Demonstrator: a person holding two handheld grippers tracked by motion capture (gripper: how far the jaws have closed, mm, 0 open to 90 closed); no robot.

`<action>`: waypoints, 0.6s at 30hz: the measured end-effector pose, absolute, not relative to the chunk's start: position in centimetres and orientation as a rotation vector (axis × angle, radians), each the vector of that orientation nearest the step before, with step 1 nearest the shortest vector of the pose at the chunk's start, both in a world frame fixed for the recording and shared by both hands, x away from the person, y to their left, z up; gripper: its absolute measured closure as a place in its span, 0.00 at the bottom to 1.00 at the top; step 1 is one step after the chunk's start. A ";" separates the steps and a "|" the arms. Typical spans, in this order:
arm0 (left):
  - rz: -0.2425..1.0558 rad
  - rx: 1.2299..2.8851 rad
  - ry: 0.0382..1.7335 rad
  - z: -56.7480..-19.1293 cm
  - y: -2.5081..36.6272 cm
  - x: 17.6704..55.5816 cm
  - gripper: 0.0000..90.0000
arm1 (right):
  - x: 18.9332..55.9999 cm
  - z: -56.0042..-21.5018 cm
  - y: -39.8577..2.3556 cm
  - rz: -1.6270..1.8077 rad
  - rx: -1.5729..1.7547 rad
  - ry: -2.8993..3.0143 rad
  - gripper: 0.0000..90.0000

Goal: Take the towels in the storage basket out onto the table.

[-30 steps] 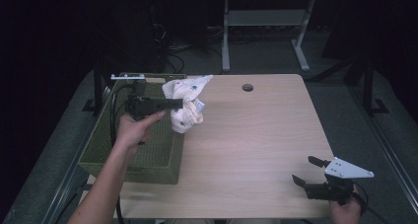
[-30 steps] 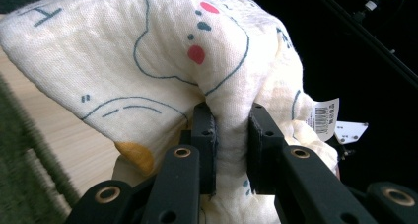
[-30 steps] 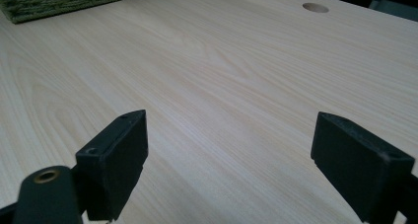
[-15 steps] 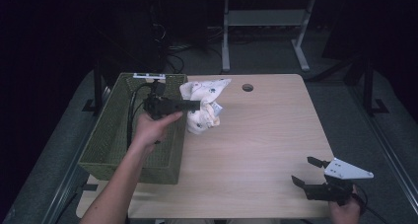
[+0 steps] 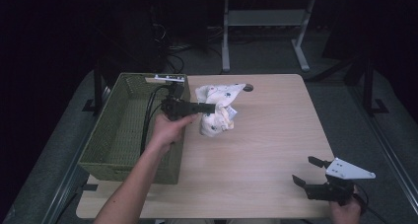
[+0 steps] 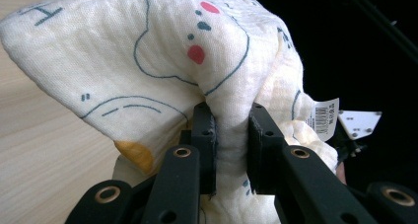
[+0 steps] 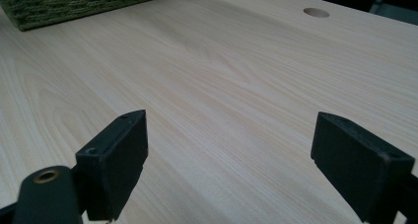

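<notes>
A cream printed cloth (image 5: 217,110) with blue line drawings and red dots hangs bunched above the table, just right of the green woven basket (image 5: 118,135). My left gripper (image 5: 209,107) is shut on a fold of it. In the left gripper view the cloth (image 6: 162,51) is pinched between both black jaws, with a barcode tag (image 6: 325,118) dangling at its right side. My right gripper (image 5: 309,170) rests open near the table's front right corner, and in the right gripper view its fingers (image 7: 118,160) stand wide apart over bare wood.
The basket sits on the left part of the light wooden table (image 5: 276,135). A round cable hole (image 5: 248,87) lies near the far edge. Dark floor, cables and a desk frame (image 5: 266,31) lie beyond the table.
My left gripper has carried the cloth rightward, from over the basket's far corner out above the table. The right gripper has stayed put.
</notes>
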State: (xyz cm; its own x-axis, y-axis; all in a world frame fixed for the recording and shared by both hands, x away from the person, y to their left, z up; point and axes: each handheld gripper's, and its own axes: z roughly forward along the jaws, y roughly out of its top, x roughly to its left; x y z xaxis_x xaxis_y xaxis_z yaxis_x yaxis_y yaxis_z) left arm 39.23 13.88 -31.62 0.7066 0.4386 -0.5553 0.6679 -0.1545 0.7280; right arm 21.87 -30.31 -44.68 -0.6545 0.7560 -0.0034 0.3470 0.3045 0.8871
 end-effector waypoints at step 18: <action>-0.315 1.843 0.874 -34.1 9.0 39.8 0.85 | 21.9 -44.6 -30.5 1.318 0.987 2.145 0.16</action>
